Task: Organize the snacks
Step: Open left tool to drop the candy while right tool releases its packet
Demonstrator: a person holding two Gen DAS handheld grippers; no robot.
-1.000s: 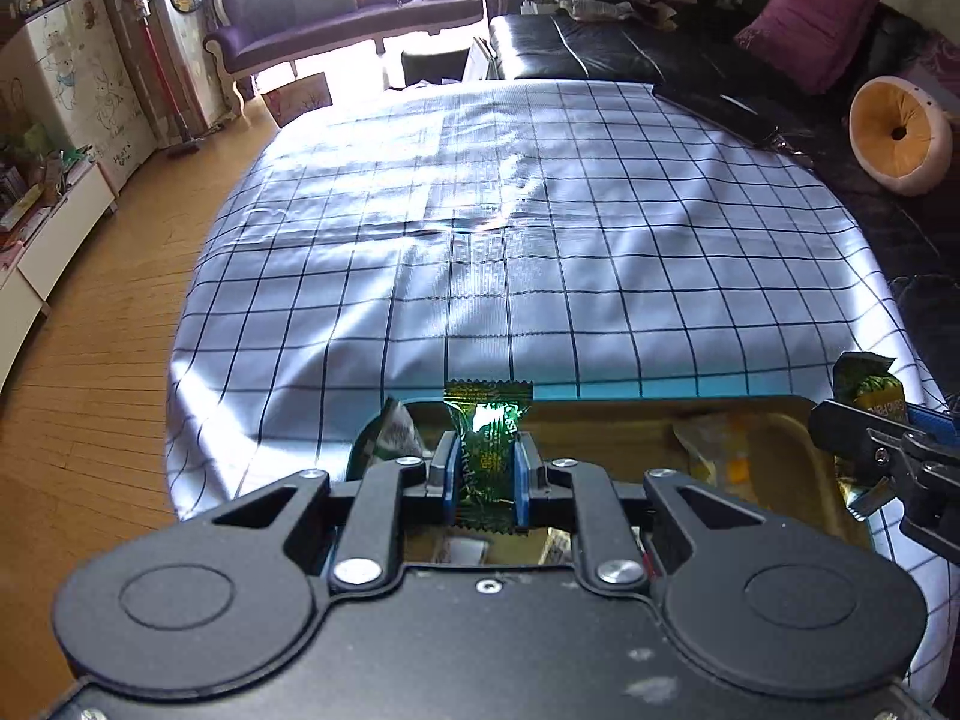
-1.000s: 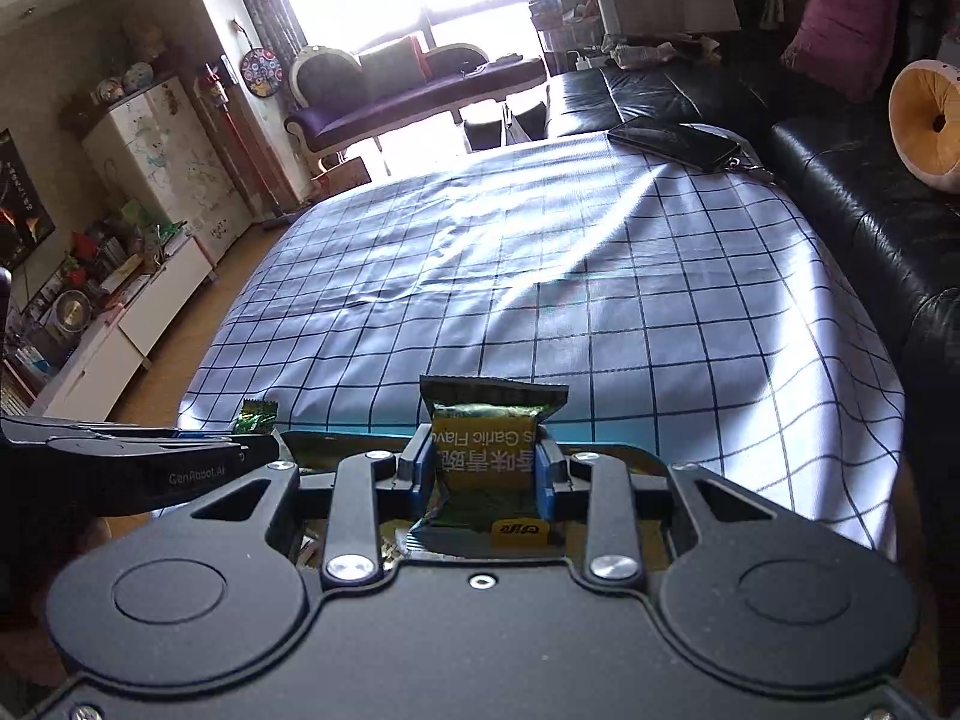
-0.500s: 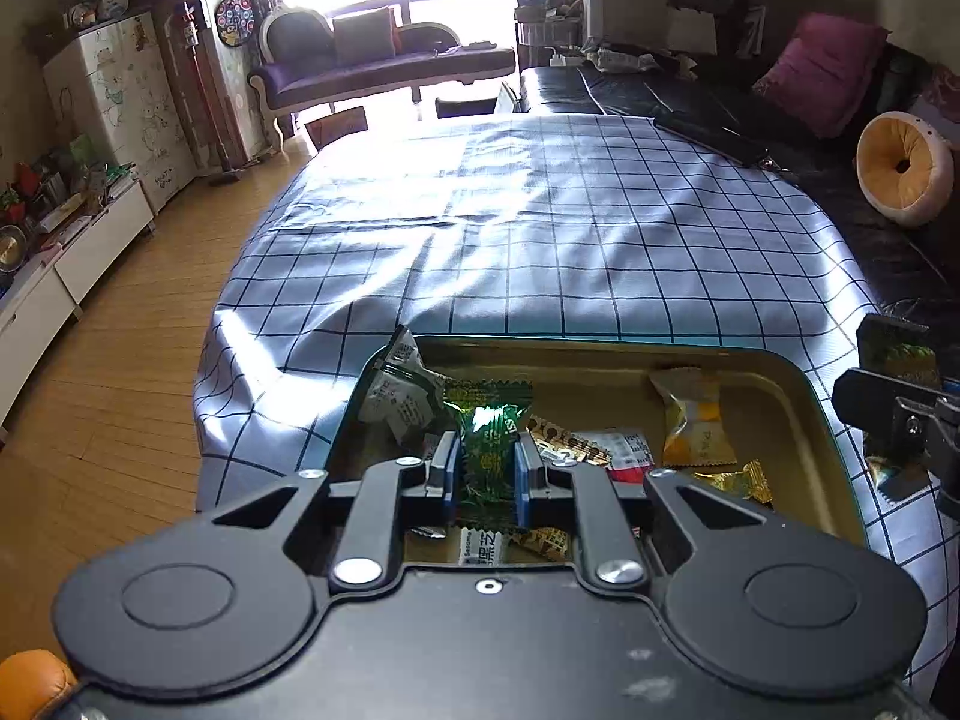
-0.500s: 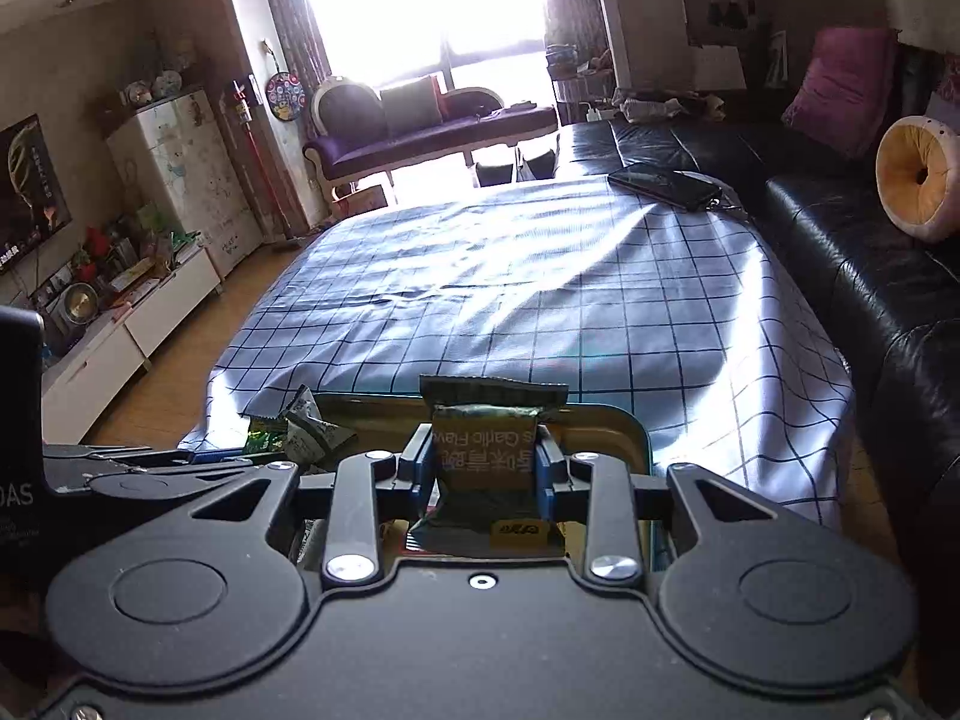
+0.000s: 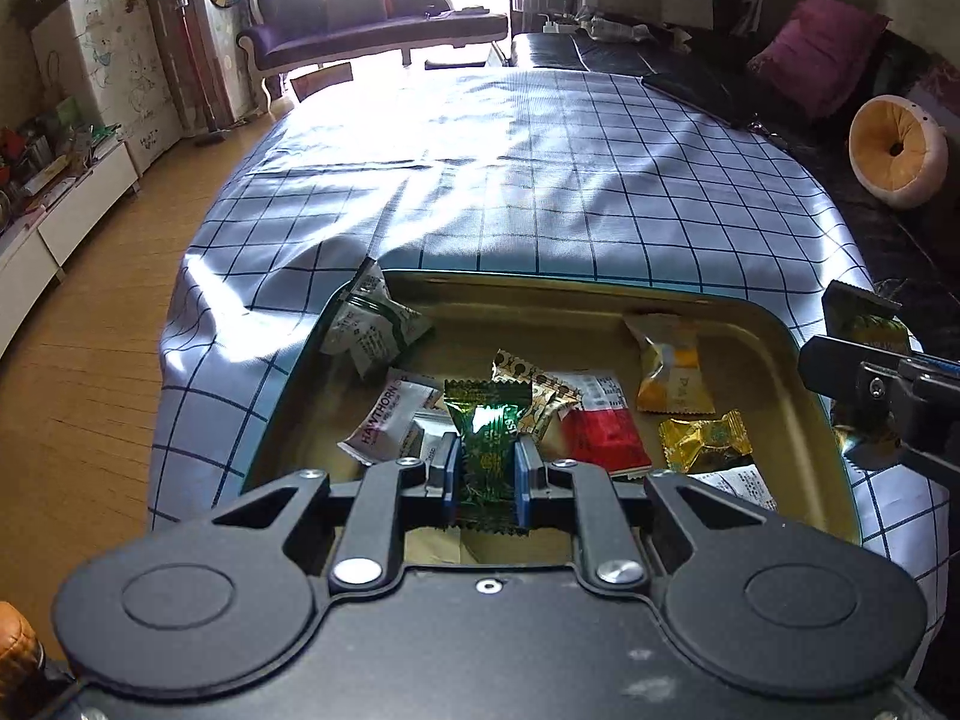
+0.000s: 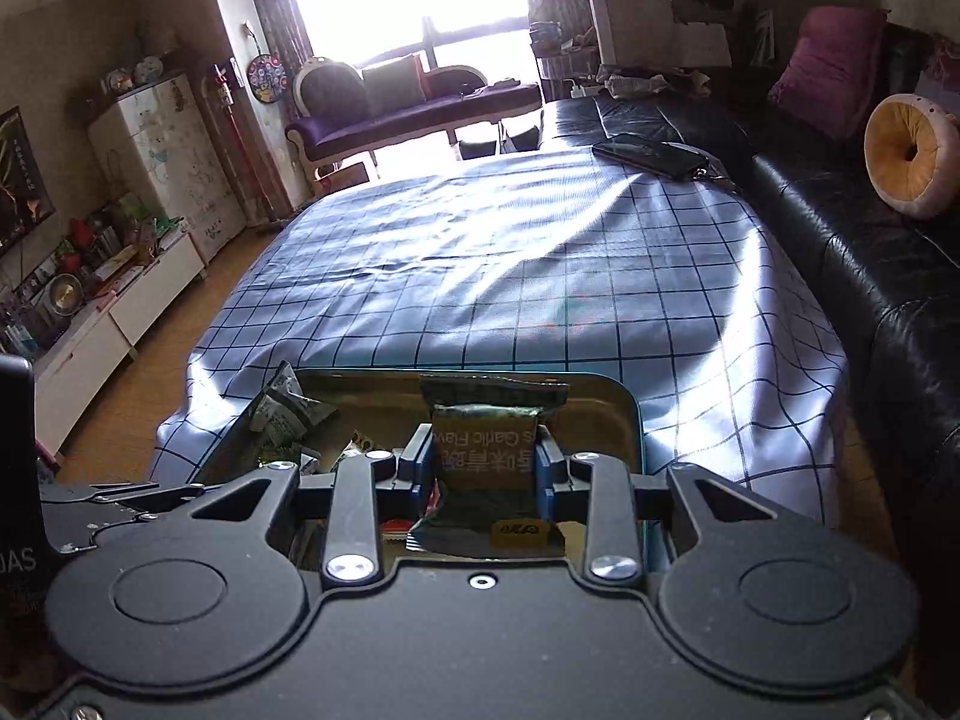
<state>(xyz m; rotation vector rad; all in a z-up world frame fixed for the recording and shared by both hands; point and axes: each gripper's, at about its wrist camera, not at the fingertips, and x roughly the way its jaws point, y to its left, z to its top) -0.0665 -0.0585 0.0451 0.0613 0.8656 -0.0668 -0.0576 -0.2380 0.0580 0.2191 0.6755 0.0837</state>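
Observation:
My left gripper (image 5: pixel 486 468) is shut on a green foil candy (image 5: pixel 489 426) and holds it above the near side of a gold metal tray (image 5: pixel 540 294). The tray holds several wrapped snacks: a white packet (image 5: pixel 375 327), a Hawthorn packet (image 5: pixel 390 420), a red packet (image 5: pixel 603 438), a yellow packet (image 5: pixel 672 363) and a gold candy (image 5: pixel 705 441). My right gripper (image 6: pixel 485 471) is shut on a dark green garlic-flavour snack packet (image 6: pixel 485 450) above the tray's (image 6: pixel 624 405) right part. It also shows at the right edge of the left wrist view (image 5: pixel 864 330).
The tray sits at the near end of a table under a blue checked cloth (image 5: pixel 540 168). A black leather sofa (image 6: pixel 840 228) with a purple cushion and a round orange cushion (image 6: pixel 909 153) runs along the right. A dark phone (image 6: pixel 651 153) lies at the table's far right corner. Wooden floor and cabinets are left.
Both grippers have risen and pulled back with their snacks held. The tray's inside and its snacks have come into full view below them.

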